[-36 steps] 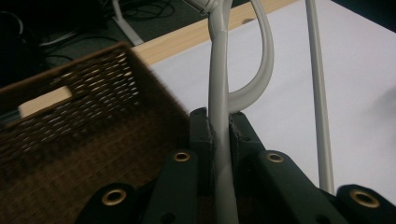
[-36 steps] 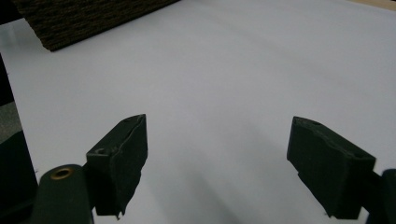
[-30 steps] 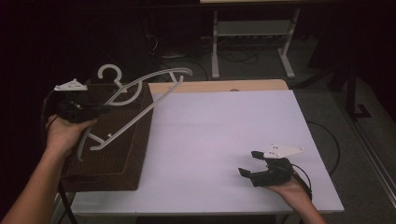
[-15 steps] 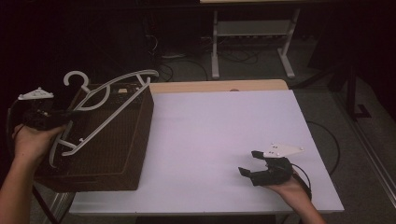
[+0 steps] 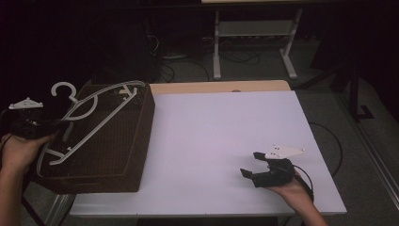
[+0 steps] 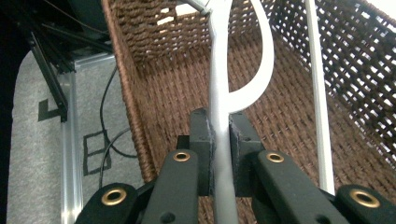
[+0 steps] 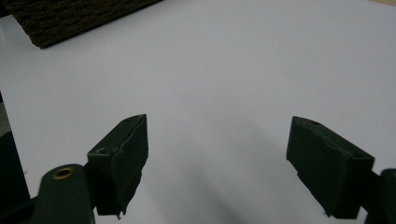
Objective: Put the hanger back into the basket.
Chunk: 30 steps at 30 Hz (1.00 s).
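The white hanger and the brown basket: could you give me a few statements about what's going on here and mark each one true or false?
1. The left tool is shut on the white hanger. True.
2. The right tool holds a second hanger. False: its jaws stand open and hold nothing, over the white table.
3. The wicker basket sits at the left side of the table. True.
4. The hanger lies flat on the white table. False: it is over the basket, held by the left tool.
5. The basket is full of clothes. False: the left gripper view shows bare weave inside it.
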Tool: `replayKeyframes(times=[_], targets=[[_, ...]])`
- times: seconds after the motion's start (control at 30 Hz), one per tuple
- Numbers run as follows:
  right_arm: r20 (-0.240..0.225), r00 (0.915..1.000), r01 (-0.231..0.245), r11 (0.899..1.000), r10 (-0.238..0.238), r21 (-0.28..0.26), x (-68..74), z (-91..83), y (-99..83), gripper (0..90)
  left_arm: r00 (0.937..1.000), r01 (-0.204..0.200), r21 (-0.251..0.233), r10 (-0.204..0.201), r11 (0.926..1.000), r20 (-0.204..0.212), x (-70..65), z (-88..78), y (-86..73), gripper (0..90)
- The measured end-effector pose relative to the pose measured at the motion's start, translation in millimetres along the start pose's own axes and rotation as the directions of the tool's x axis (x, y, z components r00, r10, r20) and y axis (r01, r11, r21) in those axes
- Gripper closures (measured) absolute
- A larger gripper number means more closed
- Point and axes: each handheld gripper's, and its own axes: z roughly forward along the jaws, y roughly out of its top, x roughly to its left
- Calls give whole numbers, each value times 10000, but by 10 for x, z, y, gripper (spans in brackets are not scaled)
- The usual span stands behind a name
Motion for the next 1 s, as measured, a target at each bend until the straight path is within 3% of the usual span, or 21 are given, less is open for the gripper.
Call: replayKeyframes(times=[0.13,0.4,0.57,0.63,0.73,0.87,1.0], targets=[[5,10000,6,10000,-6,-1,0,-1,0,201,10000,24,60,-24,10000,21,1,22,-1,825],[32,10000,47,10000,-47,-38,-6,-5,-1,202,9994,-330,527,335,9981,-82,-26,157,-4,823],[48,10000,22,10000,-22,-79,-9,-11,-1,202,9998,-181,576,181,9982,10,-3,199,-40,805],[38,10000,5,10000,-5,-92,-9,-12,0,202,9999,67,340,-72,9994,120,22,182,-47,688],[16,10000,7,9999,-6,-124,-13,-13,1,201,9993,289,32,-290,9996,253,30,146,-41,593],[7,10000,2,9999,-2,-149,-12,-15,5,200,9981,309,-248,-295,9992,532,-2,120,-20,489],[17,10000,32,9998,-31,-209,-7,-21,20,193,9951,559,-881,-483,9945,862,-90,79,40,392]])
